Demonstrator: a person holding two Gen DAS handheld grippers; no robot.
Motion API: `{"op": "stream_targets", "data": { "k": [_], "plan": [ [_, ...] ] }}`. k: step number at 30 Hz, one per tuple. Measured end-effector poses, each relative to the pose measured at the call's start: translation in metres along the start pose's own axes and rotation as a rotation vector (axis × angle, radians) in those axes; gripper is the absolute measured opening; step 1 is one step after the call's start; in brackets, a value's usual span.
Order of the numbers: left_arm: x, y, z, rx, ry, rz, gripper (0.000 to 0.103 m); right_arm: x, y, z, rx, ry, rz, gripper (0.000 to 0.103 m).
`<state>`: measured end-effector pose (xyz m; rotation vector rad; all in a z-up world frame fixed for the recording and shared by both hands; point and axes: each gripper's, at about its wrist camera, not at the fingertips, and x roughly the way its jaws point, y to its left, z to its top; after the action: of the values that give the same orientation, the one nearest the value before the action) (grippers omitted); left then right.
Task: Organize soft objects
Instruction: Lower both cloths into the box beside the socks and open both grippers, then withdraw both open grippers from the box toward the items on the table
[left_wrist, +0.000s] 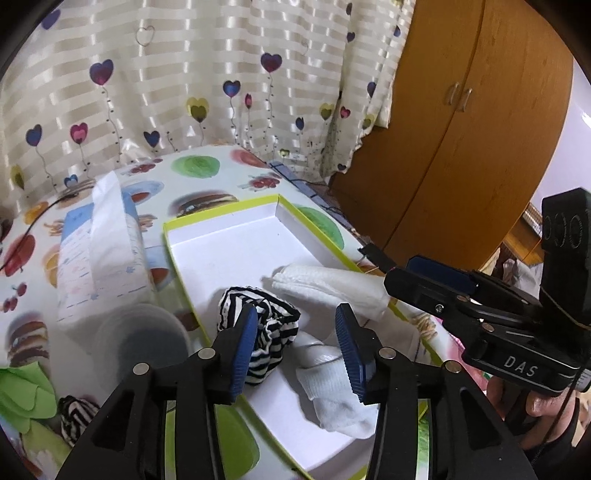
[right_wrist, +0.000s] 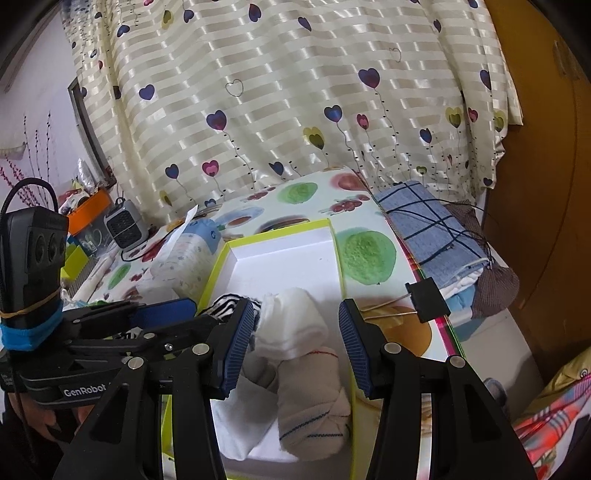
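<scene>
Jaws apart, both grippers | socks (left_wrist: 332, 384) in box (left_wrist: 221, 254) (front rim hidden)

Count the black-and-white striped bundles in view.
2: one striped bundle inside the box; a second striped bundle on the tablecloth outside it. More may be hidden.

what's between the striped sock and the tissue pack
Left wrist view: between striped sock and tissue pack stands the box's yellow-green wall, then bare printed tablecloth.
</scene>
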<state>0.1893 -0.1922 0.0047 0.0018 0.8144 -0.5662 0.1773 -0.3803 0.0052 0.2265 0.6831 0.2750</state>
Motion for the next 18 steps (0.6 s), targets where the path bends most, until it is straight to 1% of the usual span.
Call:
{"op": "stream_targets", "data": {
  "k": [8, 18],
  "plan": [
    [-0.037, -0.002, -0.008, -0.004, -0.058, 0.014, 0.043, -0.015, 0.015, -0.003, -0.030, -0.015, 0.018, 0.050],
    [-0.081, -0.001, -0.027, -0.028, -0.105, 0.047, 0.043, -0.039, 0.059, -0.010, -0.134, -0.015, 0.033, 0.050]
  ]
}}
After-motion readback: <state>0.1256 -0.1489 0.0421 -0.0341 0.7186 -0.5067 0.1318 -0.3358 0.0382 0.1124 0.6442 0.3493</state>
